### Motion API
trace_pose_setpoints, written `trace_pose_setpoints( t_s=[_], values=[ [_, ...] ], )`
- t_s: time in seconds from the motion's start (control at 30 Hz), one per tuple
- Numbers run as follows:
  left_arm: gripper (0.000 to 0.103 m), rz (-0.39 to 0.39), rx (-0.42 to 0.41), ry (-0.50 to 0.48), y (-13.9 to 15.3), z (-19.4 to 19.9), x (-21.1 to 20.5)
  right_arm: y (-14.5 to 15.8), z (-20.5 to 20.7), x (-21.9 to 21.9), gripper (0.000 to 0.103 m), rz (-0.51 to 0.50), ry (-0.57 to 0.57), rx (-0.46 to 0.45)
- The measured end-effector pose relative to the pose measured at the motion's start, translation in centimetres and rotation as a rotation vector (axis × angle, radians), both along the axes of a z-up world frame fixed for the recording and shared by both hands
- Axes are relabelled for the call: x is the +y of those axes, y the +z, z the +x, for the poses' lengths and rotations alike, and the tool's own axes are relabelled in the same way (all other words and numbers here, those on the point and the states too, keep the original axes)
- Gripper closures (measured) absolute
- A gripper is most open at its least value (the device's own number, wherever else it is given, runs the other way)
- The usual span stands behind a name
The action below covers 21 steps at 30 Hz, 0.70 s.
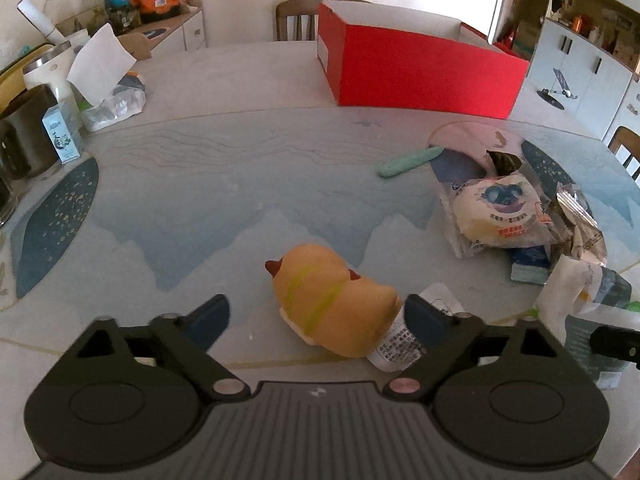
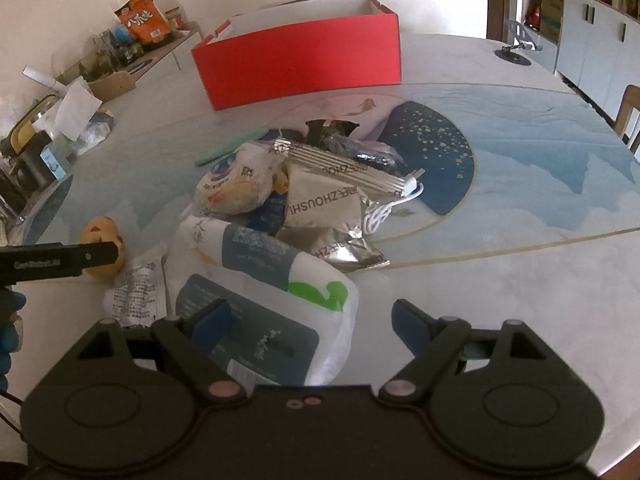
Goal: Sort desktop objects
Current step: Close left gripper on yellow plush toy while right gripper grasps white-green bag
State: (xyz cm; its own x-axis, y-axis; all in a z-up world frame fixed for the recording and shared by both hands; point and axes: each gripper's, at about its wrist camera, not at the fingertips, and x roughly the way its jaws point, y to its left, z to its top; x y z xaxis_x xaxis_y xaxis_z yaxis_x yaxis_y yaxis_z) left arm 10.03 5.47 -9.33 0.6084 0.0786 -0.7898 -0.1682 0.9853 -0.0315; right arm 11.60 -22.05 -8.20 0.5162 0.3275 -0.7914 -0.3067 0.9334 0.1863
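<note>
An orange plush toy (image 1: 334, 304) lies on the table between the spread fingers of my open left gripper (image 1: 320, 320); it also shows in the right wrist view (image 2: 100, 236), partly behind the left gripper's finger. My right gripper (image 2: 312, 320) is open over a white and grey tissue pack (image 2: 264, 304). Behind the pack lies a pile: a wrapped bun (image 2: 236, 188), silver snack bags (image 2: 328, 200), a dark packet (image 2: 332, 130), a white cable (image 2: 384, 208). A green pen-like stick (image 1: 412, 162) lies apart. An open red box (image 1: 420, 68) stands at the back.
A small printed sachet (image 2: 136, 288) lies beside the toy. At the table's left edge stand a tissue bag (image 1: 108, 80), a small blue carton (image 1: 64, 132) and a dark pot (image 1: 24, 132). A phone stand (image 2: 516, 50) is at the far right. Chairs stand around the table.
</note>
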Motion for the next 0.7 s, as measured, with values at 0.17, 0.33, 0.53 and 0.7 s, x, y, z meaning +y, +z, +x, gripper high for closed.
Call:
trace_pose_setpoints(
  t_s=[0.17,0.33,0.53,0.7],
  values=[
    [0.018,-0.012,-0.002,-0.007,-0.09,0.17,0.11,-0.05,0.24,0.18,0.018,0.016,0.013,-0.001],
    [0.033,-0.039,-0.006,-0.029,-0.08,0.23,-0.09,0.05,0.32,-0.12,0.018,0.021,-0.002,0.005],
    [0.038,-0.053,-0.008,-0.029,-0.1,0.3,-0.15,0.13,0.13,0.17,0.049,0.026,0.019,0.005],
    [0.04,-0.054,-0.009,-0.029,-0.06,0.29,-0.11,0.24,0.03,0.14,0.055,0.038,0.016,-0.001]
  ],
)
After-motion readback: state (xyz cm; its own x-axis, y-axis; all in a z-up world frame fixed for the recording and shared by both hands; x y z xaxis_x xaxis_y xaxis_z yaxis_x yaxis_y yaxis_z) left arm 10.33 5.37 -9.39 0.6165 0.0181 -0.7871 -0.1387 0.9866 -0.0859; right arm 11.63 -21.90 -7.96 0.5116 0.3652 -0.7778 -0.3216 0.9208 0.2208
